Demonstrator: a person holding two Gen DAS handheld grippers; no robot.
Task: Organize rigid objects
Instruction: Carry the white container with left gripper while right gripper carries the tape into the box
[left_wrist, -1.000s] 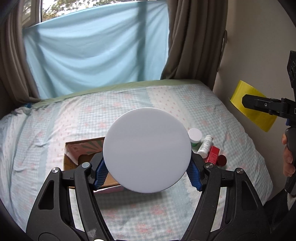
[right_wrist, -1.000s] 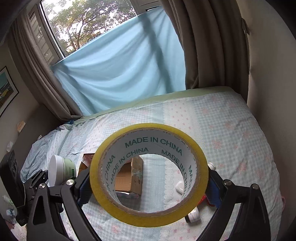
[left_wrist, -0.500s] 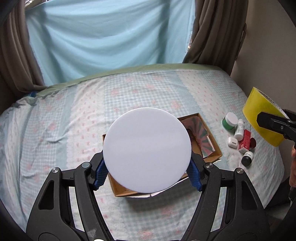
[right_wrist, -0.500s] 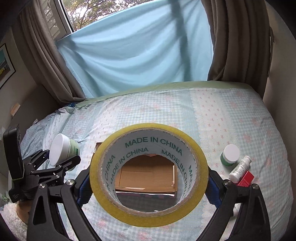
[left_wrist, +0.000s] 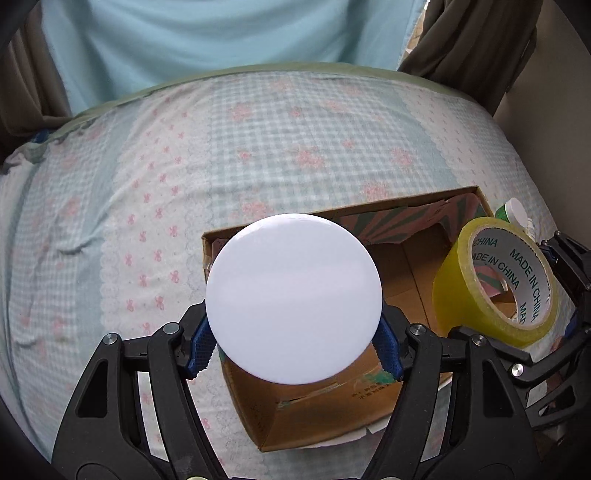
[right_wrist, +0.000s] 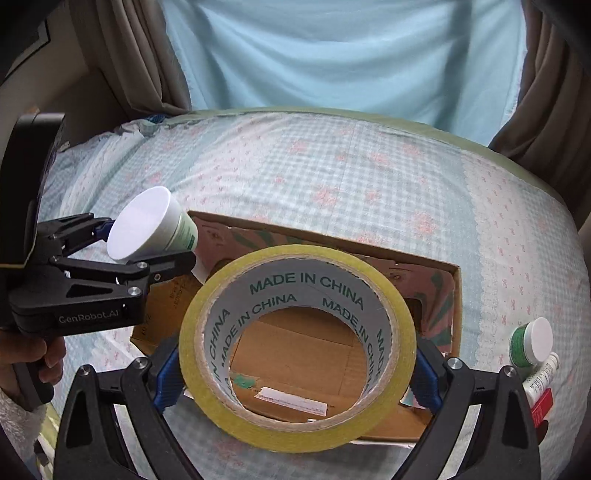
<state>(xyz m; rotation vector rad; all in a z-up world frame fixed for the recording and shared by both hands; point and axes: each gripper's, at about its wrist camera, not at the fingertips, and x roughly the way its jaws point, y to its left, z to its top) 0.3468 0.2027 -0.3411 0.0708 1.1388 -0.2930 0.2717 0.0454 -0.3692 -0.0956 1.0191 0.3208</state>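
Note:
My left gripper (left_wrist: 294, 349) is shut on a round jar with a white lid (left_wrist: 293, 299) and a green label; the lid faces the camera. It hangs over the left end of an open cardboard box (left_wrist: 321, 417) on the bed. My right gripper (right_wrist: 296, 373) is shut on a yellow tape roll (right_wrist: 295, 435) printed "MADE IN CHINA", held above the same box (right_wrist: 236, 230). The box floor shows through the roll's hole. From the right wrist, the jar (right_wrist: 147, 229) and left gripper (right_wrist: 147, 254) are at the box's left end. The left wrist view has the tape roll (left_wrist: 454, 302) at the right.
A small green jar with a white lid (right_wrist: 532, 341), a white bottle (right_wrist: 539, 380) and a red box (right_wrist: 541, 406) lie on the checked bedsheet (right_wrist: 332, 177) right of the cardboard box. Curtains and a light blue cloth hang behind the bed. A hand (right_wrist: 40, 354) holds the left gripper.
Both grippers have come down and toward the cardboard box with their loads. The box now looms large under them, and the two grippers stand closer together.

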